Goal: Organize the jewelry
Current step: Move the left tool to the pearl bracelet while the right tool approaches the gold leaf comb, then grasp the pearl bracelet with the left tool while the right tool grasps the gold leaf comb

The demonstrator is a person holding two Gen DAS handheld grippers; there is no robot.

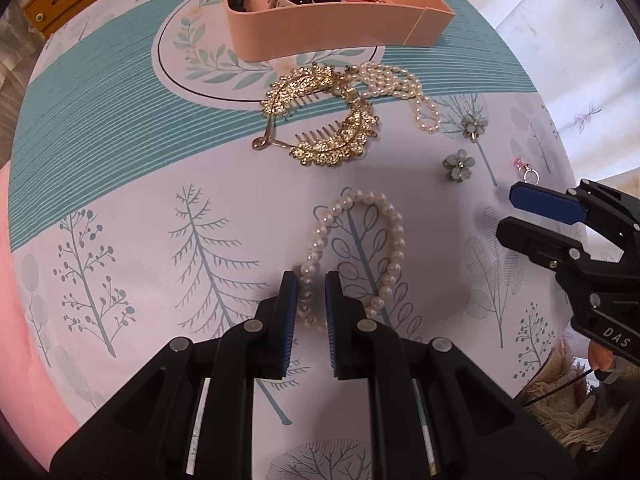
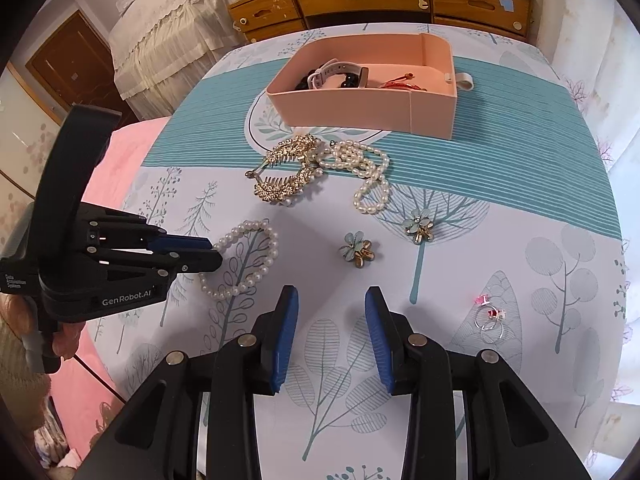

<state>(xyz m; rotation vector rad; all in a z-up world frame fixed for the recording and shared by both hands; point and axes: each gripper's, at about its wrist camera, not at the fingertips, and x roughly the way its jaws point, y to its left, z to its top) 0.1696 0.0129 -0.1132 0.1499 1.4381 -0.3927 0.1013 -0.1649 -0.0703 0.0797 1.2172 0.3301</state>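
The left gripper has its jaws clenched on one strand of the pearl bracelet, which lies on the tablecloth well in front of the pink box, so the step in hand seems to be picking it up. The next move probably calls for lifting it over the gold hair comb and the pearl necklace, which lie just before the box. The right gripper hangs empty with jaws apart, near two flower earrings.

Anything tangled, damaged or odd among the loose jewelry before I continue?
One thing: the gold hair comb and the long pearl necklace lie overlapping, possibly snagged, just in front of the pink box. No damage shows.
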